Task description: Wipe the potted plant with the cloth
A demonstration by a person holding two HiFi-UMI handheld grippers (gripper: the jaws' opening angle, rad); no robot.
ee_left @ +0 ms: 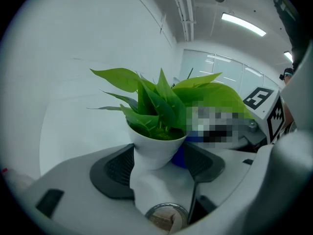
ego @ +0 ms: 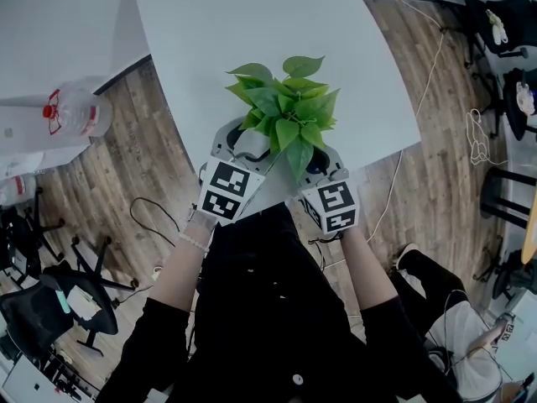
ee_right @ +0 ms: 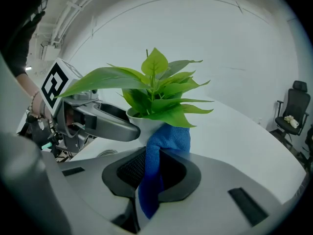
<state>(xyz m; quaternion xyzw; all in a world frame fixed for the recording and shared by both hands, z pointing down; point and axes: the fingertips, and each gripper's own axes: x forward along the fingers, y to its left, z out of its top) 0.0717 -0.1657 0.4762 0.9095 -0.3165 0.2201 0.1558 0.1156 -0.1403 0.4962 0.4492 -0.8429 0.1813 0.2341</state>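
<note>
- The white surface (ego: 252,23) is bare apart from the plant. The floor around it holds chairs and cables, well apart from the work.
- The potted plant (ego: 285,107) stands upright close to the near edge of the surface, right in front of the person. That looks deliberate, since both tools can reach it there without stretching.
- The left tool (ego: 246,143) comes at the plant from the left and points downward. Its jaws are spread wide with the white pot (ee_left: 156,148) between them. The dark pads (ee_left: 115,168) sit low on the pot's sides and seem to bear on it. I judge this to be a steadying hold, so the light pot does not slide or tip while it is rubbed.
- The right tool (ee_right: 159,155) comes in from the right, also angled down, with its jaws closed on the blue cloth (ee_right: 168,138). The clamped part is narrow and bunched.
- The cloth's free end stands beyond the jaws as a soft wad. It lies against the pot's side just beneath the lowest leaves, so fabric rather than hard jaw meets the plant.
- The leaves (ee_right: 156,94) spread above both tools and neither tool touches them. Wiping them would likely need a lighter, higher pass, as the thin stems could bend or tear.
</note>
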